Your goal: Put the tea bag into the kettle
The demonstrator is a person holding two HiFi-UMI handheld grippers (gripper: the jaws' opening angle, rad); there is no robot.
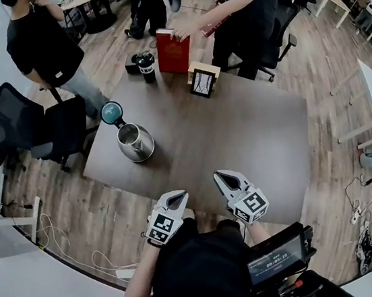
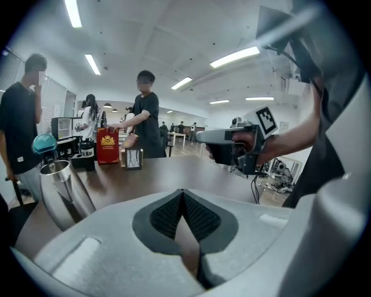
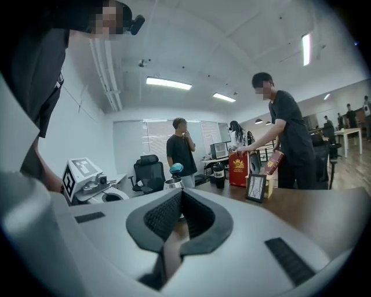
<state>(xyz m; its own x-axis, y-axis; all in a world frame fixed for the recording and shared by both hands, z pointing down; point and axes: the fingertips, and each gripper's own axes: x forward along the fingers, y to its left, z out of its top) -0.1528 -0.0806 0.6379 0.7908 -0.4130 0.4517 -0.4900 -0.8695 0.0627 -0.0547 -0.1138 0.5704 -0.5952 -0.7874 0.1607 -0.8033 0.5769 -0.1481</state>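
The steel kettle (image 1: 134, 142) stands on the left part of the brown table (image 1: 252, 135), its teal lid (image 1: 111, 112) swung open. I see no tea bag in any view. Both grippers hover at the table's near edge, close to my body. My left gripper (image 1: 176, 194) has its jaws together with nothing between them. My right gripper (image 1: 225, 175) is likewise shut and empty. In the left gripper view the kettle (image 2: 61, 191) is at the left, and the right gripper (image 2: 203, 137) points left across the table. The right gripper view shows the kettle (image 3: 173, 183) just beyond its jaws.
At the table's far edge stand a red box (image 1: 173, 51), a black tumbler (image 1: 146, 66) and a small picture frame (image 1: 203, 81). A person (image 1: 248, 0) stands there with a hand on the box. Another person (image 1: 43, 41) and office chairs (image 1: 5, 120) are at the left.
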